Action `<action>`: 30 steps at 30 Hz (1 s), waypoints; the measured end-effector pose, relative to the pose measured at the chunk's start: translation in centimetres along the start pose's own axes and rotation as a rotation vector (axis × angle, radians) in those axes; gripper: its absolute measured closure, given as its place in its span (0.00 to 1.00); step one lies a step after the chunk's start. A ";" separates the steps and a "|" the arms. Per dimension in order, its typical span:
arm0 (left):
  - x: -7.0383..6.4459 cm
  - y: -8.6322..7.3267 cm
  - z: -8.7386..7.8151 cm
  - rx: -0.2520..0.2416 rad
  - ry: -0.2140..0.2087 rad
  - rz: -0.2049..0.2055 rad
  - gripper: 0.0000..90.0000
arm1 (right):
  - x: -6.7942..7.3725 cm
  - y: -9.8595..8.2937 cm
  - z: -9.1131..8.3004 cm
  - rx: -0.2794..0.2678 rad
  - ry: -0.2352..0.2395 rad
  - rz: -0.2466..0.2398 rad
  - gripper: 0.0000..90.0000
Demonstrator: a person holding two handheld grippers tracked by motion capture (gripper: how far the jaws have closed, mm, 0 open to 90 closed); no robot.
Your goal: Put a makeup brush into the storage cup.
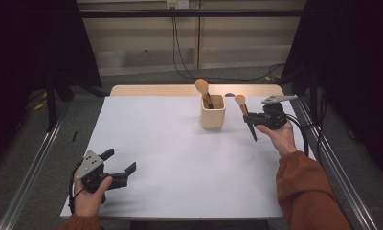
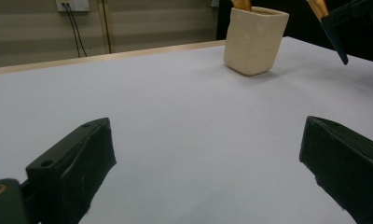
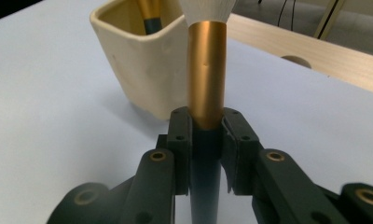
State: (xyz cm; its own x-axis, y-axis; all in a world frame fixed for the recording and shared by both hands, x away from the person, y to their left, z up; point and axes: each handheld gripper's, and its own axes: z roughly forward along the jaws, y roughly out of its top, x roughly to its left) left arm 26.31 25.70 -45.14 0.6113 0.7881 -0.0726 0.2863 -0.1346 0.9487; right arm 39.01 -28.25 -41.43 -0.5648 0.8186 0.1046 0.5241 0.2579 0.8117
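- A makeup brush (image 1: 245, 116) with a gold ferrule and dark handle is clamped in the right tool (image 1: 253, 118), held above the counter (image 1: 180, 158) just right of a cream cup (image 1: 212, 113); its pale bristle head points up and back, its pointed handle tip down toward the person.
- In the right gripper view the two jaws close on the brush (image 3: 206, 88) where the gold ferrule meets the dark handle, with the cup (image 3: 142, 70) close behind it.
- A second brush (image 1: 204, 92) stands in the cup, its round head rising above the rim.
- The cup sits on the far right part of the white counter, apart from both tools.
- The left tool (image 1: 118, 165) rests at the near left corner of the counter in the person's left hand (image 1: 88, 197), jaws spread wide with nothing between them.
- An orange sleeve (image 1: 307, 191) covers the right forearm.
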 end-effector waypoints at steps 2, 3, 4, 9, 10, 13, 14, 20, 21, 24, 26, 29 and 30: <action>0.0 0.0 0.0 0.004 -0.004 0.006 0.03 | 0.0 0.0 -0.1 -0.031 0.003 0.020 0.83; 0.0 0.0 0.0 0.005 -0.003 0.007 0.03 | 0.0 0.0 -0.1 -0.042 0.001 0.022 0.83; 0.0 0.0 0.0 0.005 -0.003 0.007 0.03 | 0.0 0.0 -0.1 -0.050 0.005 0.022 0.83; 0.1 0.0 0.0 0.003 -0.004 0.005 0.03 | 0.3 -0.3 0.0 -0.113 0.015 0.015 0.83; 0.1 0.0 0.0 0.004 -0.002 0.006 0.03 | 0.3 -0.3 0.0 -0.121 0.019 0.015 0.83; 0.0 0.0 0.0 -0.001 -0.003 0.000 0.03 | 0.4 -0.5 0.0 -0.168 0.038 0.008 0.83; 0.0 0.0 0.0 0.001 -0.001 0.000 0.03 | 0.5 -0.5 0.0 -0.181 0.045 0.009 0.83; 0.0 0.0 0.0 -0.001 0.000 0.001 0.03 | 0.7 -0.3 -0.3 -0.249 0.056 0.005 0.83; 0.0 0.0 0.0 -0.002 0.000 0.000 0.03 | 0.7 -0.3 -0.4 -0.257 0.057 0.008 0.83; 0.1 0.0 0.0 0.001 0.001 0.004 0.03 | 0.8 0.0 -0.6 -0.283 0.065 0.008 0.83; 0.1 0.0 0.0 0.000 0.001 0.004 0.03 | 0.9 0.2 -0.6 -0.289 0.065 0.009 0.83; 0.0 0.0 0.0 0.000 0.001 0.004 0.03 | 1.0 0.5 -0.7 -0.303 0.066 0.009 0.83; 0.0 0.0 0.0 0.000 0.001 0.004 0.03 | 1.0 0.6 -0.8 -0.305 0.066 0.003 0.83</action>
State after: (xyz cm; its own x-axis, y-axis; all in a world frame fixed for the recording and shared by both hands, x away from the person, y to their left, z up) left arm 26.33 25.74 -45.12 0.6118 0.7880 -0.0689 0.2837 -0.1373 0.9490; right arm 38.28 -27.66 -40.37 -0.6090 0.7813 0.1368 0.3162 0.0809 0.9452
